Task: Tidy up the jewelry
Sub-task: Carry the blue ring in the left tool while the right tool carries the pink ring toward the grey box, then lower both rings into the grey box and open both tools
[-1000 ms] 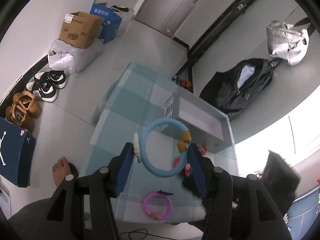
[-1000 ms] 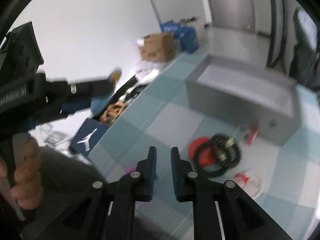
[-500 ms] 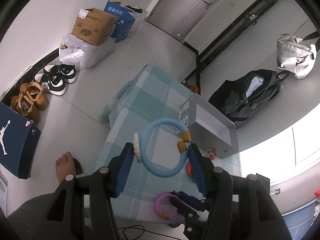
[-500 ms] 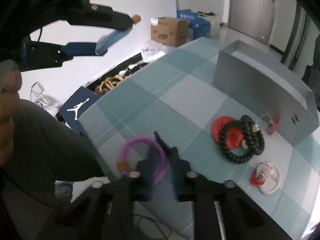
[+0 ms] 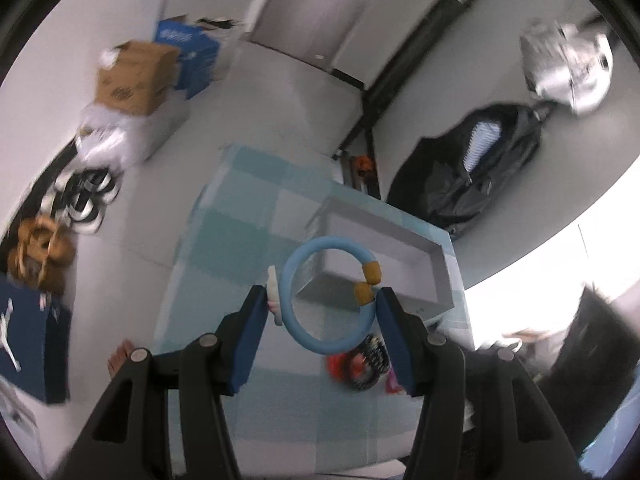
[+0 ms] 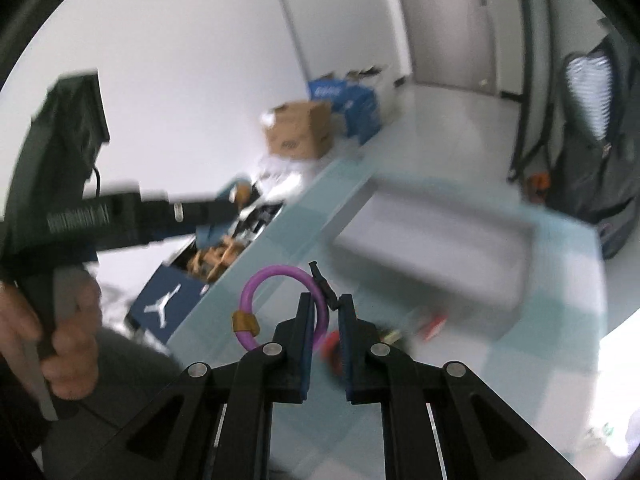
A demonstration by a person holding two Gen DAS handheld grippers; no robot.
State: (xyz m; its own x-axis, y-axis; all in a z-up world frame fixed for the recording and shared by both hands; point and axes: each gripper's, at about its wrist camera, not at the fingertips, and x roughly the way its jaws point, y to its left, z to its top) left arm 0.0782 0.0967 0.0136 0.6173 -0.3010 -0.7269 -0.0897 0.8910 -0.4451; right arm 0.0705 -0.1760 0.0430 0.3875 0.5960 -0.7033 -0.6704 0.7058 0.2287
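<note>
In the left wrist view my left gripper (image 5: 322, 294) is shut on a light blue ring bracelet (image 5: 304, 336) with two tan beads, held in the air above the near wall of the open grey box (image 5: 440, 276). The right wrist view shows my right gripper (image 6: 326, 300) shut on a purple ring bracelet (image 6: 272, 270) that has a tan bead and a small black tag, lifted off the teal checked tablecloth (image 6: 560, 320) in front of the grey box (image 6: 432, 248). A black bead bracelet (image 5: 370, 360) and a red disc (image 5: 338, 364) lie on the cloth near the box.
A person's hand (image 6: 68, 340) grips the left gripper's handle at the left of the right wrist view. On the floor to the left of the table are cardboard boxes (image 5: 134, 80), shoes (image 5: 86, 196) and a blue shoebox (image 5: 28, 344). A black bag (image 5: 472, 176) hangs on the wall behind the table.
My right gripper closed on the purple bracelet lying near the table's front edge and lifted it. The left gripper carried the blue bracelet over the grey box's near wall.
</note>
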